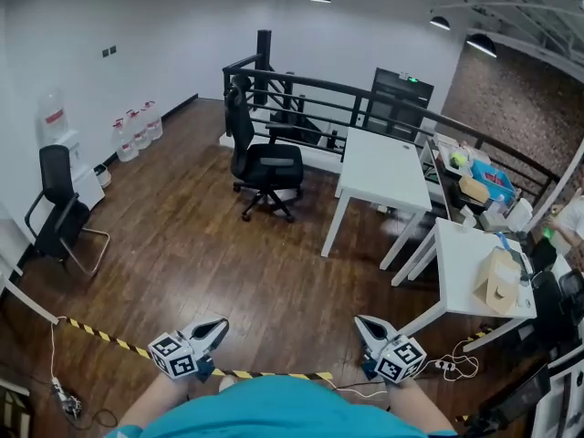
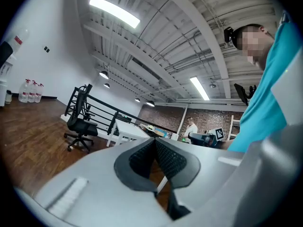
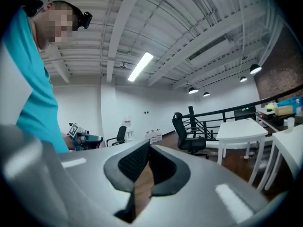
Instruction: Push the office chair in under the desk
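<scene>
Reaching the office chair (image 1: 265,162) comes first: it stands on the wood floor well ahead of the person, near the left side of the white worktop (image 1: 383,167) but apart from it, with its seat turned toward that worktop. The left tool (image 1: 217,327) and the right tool (image 1: 363,323) hang low by the body, each clenched on nothing. A good push likely means walking round behind the backrest, pressing both tools against it evenly, and rolling the chair straight between the worktop's legs.
</scene>
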The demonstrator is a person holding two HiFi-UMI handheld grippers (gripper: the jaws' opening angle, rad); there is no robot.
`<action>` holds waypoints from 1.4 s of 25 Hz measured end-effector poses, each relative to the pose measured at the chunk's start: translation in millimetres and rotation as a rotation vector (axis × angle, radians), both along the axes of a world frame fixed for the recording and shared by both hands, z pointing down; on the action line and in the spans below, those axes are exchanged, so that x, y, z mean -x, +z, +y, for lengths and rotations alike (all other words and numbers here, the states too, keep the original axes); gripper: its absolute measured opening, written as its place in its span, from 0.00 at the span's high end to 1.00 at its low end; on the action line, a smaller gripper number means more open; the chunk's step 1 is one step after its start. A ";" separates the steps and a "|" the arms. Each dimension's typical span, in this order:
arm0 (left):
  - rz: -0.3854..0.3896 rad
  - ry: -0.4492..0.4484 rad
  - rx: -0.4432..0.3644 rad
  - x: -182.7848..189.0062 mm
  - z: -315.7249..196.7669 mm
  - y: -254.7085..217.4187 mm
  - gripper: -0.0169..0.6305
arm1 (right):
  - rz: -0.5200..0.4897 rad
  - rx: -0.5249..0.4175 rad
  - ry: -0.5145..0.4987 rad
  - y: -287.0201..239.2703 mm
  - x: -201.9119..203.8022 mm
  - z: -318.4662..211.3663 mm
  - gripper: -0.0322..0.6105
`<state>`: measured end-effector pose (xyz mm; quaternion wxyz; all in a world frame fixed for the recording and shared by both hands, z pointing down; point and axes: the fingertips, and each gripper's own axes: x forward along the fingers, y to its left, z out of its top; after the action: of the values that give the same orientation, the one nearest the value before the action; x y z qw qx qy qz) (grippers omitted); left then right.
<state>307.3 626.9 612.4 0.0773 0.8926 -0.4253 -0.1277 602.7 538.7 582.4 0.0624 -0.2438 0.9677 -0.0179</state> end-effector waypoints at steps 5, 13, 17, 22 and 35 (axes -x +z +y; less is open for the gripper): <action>-0.001 -0.014 -0.009 49.4 -23.2 -0.9 0.94 | -0.020 -0.008 -0.009 -8.0 49.6 -26.7 0.95; -0.074 0.022 -0.015 138.8 -57.1 -21.7 0.94 | -0.056 0.005 0.010 -35.7 149.3 -59.3 0.95; -0.045 -0.027 -0.021 154.0 -92.9 -12.0 0.94 | -0.041 -0.012 -0.022 -19.6 159.6 -99.0 0.95; -0.049 -0.091 -0.029 184.3 -159.0 -16.3 0.94 | -0.049 -0.011 -0.069 -12.6 186.2 -177.5 0.95; -0.013 -0.328 -0.044 179.0 -353.4 -4.1 0.94 | -0.037 -0.108 -0.271 -1.6 196.8 -416.2 0.95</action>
<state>128.3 273.5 608.3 0.0329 0.8134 -0.5631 -0.1423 405.9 122.5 580.8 0.0900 -0.1066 0.9900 0.0215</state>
